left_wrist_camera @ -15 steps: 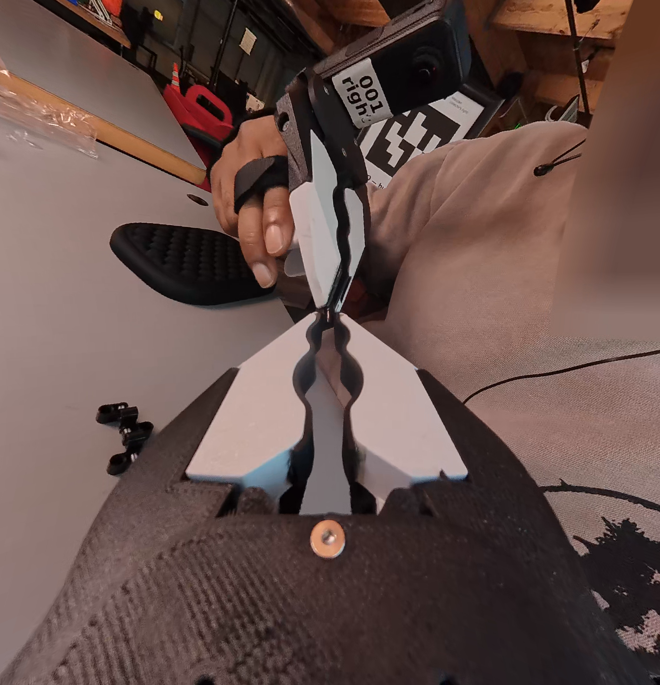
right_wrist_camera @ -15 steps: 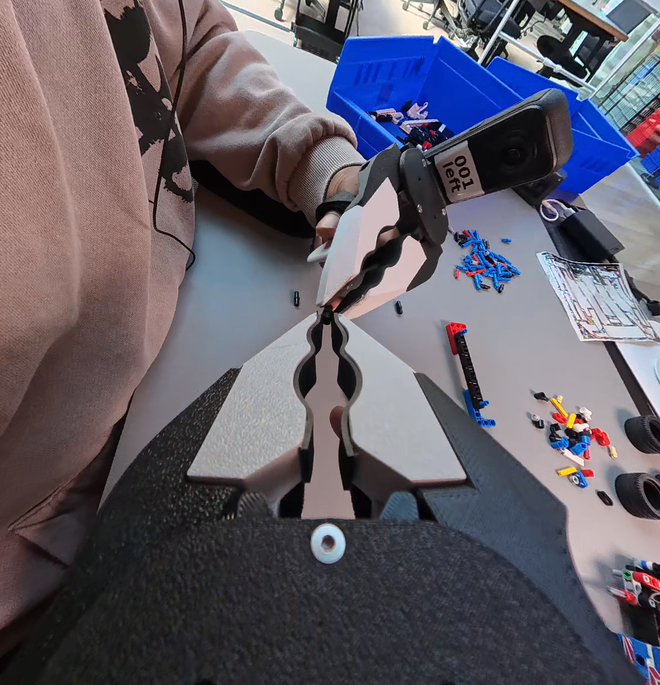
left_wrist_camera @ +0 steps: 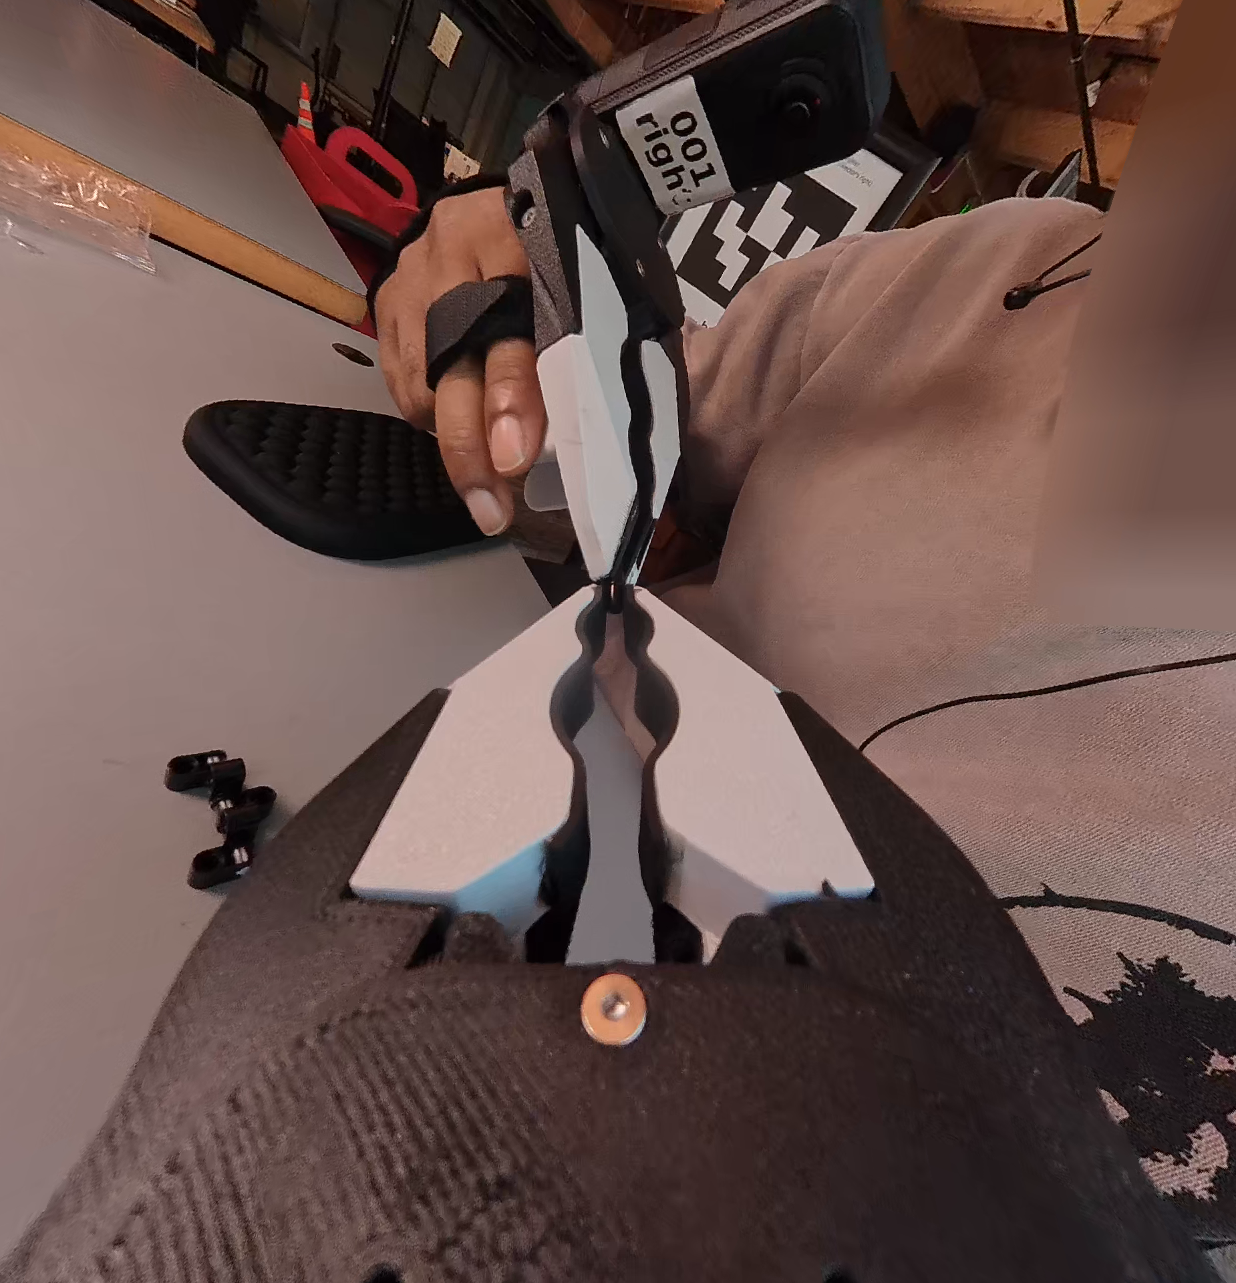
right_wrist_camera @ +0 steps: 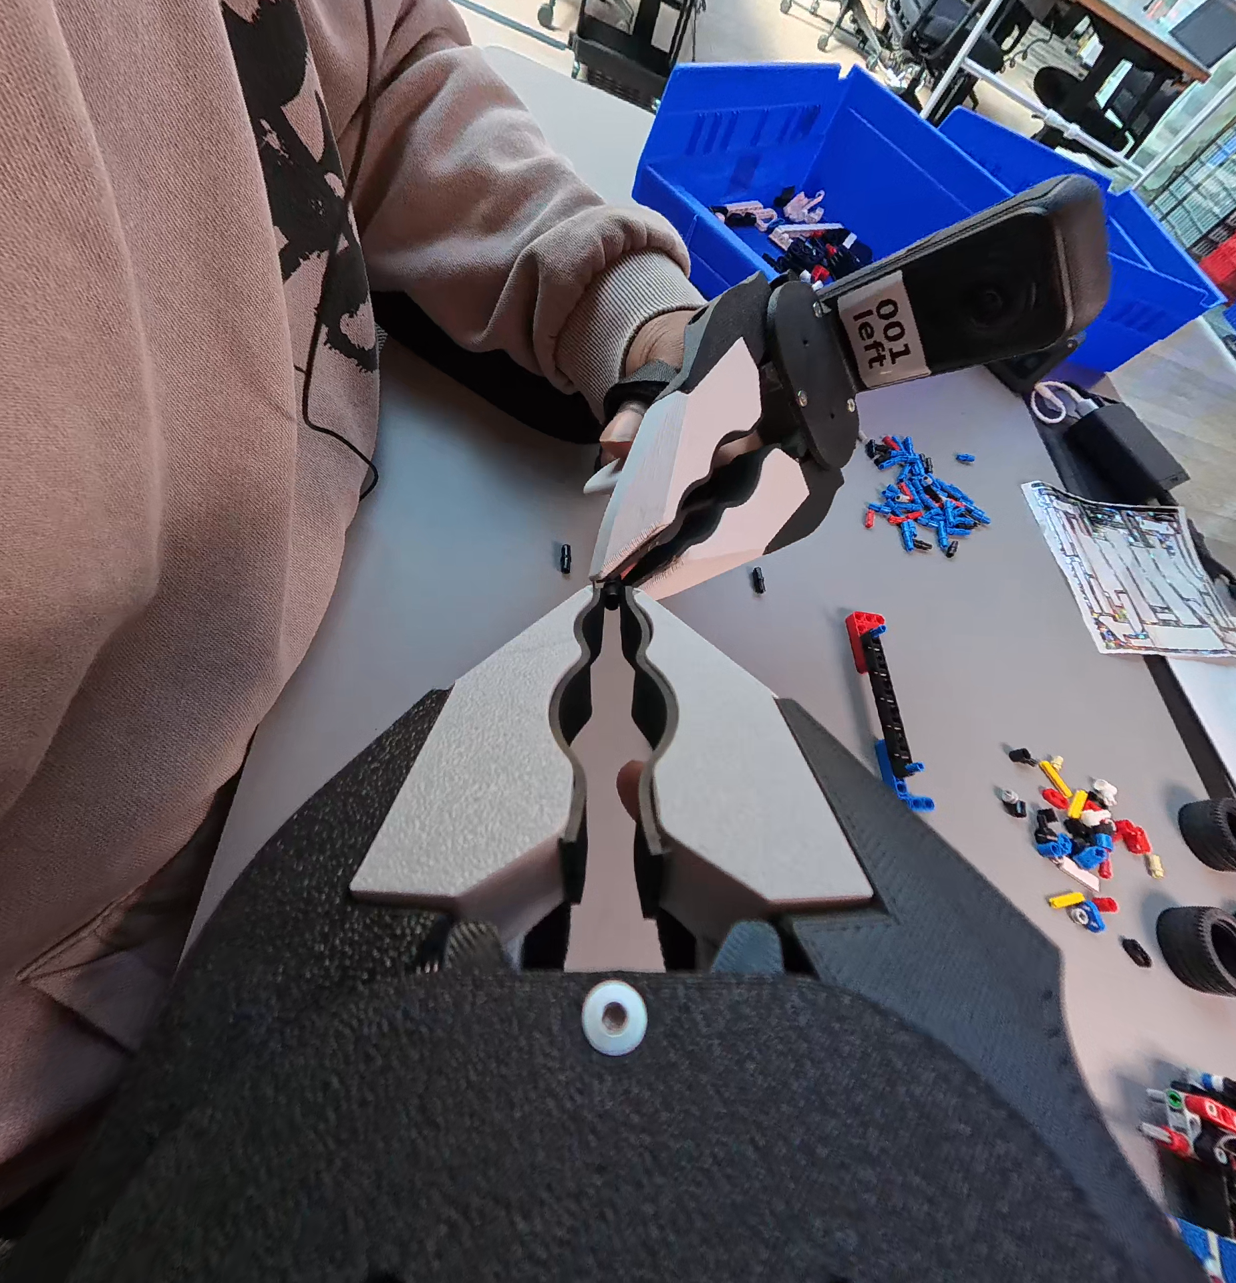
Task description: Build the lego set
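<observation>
Nearest, left hand-held gripper: fingers are brought together at the tips, clamped on a small black pin.
Right hand-held gripper: fingers are likewise closed on the black pin, tip to tip with the left one, above the bench.
Pin position: it is held in the air between both tips, close to the person's sweatshirt.
Black connector piece: it is seen lying on the bench, left of the left gripper.
Beam assembly: a black beam with red and blue ends lies on the bench.
Farther: blue pins, tyres, blue bins.
</observation>
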The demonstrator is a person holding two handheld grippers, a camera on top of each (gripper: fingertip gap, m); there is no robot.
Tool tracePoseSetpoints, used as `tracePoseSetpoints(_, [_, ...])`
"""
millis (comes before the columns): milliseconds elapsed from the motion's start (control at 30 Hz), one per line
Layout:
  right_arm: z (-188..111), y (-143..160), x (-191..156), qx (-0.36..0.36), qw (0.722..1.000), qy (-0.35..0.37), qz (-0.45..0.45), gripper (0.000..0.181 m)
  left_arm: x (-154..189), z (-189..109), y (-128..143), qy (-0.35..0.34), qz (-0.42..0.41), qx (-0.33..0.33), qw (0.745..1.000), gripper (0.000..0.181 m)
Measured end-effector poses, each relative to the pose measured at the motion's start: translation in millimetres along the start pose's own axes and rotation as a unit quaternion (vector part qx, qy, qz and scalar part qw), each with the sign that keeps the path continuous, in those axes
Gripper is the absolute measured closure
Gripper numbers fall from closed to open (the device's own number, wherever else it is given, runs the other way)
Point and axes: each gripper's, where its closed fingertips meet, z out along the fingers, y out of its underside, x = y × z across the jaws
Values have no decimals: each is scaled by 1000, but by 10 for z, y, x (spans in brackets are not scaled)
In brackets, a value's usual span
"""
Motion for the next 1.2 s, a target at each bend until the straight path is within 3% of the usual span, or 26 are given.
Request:
tracePoseSetpoints(67, [6,49,50,-18,1000,7,13,179,-71,-28,-13,-24,1,1,1000,177])
tracePoseSetpoints(133, [21,196,156,-70,997,19,30,179,-256,-169,-30,-93,23,-13,995,160])
tracePoseSetpoints(200, [44,415,276,-140,989,21,48,179,-612,-448,93,-220,67,-78,970,150])
tracePoseSetpoints(267, [114,592,357,-197,977,5,79,179,-858,-642,297,-293,87,-147,941,142])
tracePoseSetpoints(433, [335,903,358,-295,946,-68,118,178,-1063,-593,604,-326,115,-227,910,145])
tracePoseSetpoints(567, [399,1018,306,-340,928,-99,116,179,-1068,-512,606,-324,130,-227,909,149])
tracePoseSetpoints(933, [432,1104,278,-371,919,-102,89,179,-1130,-457,619,-344,190,-252,885,166])
tracePoseSetpoints(1200, [439,1101,289,-375,919,-100,75,179,-1150,-469,609,-351,191,-251,882,167])
